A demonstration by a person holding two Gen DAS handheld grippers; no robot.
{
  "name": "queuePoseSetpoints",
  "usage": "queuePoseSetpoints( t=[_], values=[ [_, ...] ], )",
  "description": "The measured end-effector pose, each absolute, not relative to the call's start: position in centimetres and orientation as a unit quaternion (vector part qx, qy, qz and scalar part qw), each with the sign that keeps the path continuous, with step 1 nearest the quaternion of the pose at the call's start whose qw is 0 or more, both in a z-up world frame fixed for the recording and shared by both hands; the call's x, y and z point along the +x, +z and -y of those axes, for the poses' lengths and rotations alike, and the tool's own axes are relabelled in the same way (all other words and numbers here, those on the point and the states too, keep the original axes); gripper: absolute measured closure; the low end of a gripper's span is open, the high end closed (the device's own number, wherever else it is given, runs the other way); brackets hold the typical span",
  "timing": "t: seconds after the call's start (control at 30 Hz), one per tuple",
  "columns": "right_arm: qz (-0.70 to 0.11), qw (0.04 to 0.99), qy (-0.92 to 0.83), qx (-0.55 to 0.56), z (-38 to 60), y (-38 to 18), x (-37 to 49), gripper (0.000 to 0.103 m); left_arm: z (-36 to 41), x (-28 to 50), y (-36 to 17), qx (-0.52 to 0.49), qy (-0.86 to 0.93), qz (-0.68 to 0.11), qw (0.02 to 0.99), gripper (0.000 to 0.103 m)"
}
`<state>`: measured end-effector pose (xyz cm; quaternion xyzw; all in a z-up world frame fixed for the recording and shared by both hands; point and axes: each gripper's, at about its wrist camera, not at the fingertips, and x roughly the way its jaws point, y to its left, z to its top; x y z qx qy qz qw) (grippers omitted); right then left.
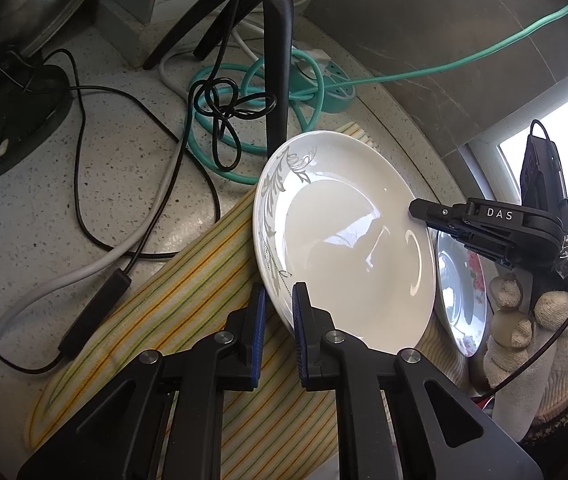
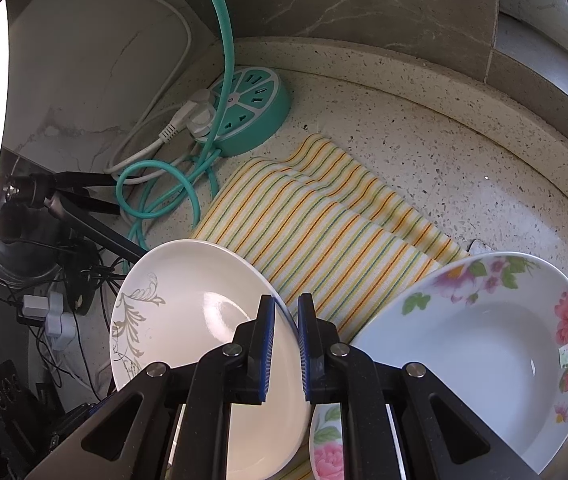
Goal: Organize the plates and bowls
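Left wrist: hand-held gripper clamping white plate (rim)

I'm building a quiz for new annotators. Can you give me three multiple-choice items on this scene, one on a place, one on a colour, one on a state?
1. Where does the striped cloth lie?
A. On the speckled counter
B. In a sink
C. On a chair

2. What colour is the round power strip?
A. Red
B. Teal
C. Black

3. How is the white plate held?
A. By neither gripper
B. By the left gripper only
C. By both grippers, one on each rim

Key:
1 A, the cloth is spread flat on the counter.
2 B, the strip and its cable are teal.
3 C, the left gripper is shut on the near rim in its own view, and the right gripper is shut on the far rim; the floral bowl is free.
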<state>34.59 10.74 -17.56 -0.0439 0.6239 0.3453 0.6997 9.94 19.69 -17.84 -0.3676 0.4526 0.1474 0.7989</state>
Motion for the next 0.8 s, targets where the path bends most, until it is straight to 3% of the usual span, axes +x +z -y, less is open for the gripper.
queuePoseSetpoints(
  t=[0.8],
  values=[
    [-0.632,0.691,0.350,-0.025,-9.3,-16.4,30.4,0.092,-21.3,6.3,-16.9,-0.349,0.149,-0.455,0.805,0.092]
  ],
)
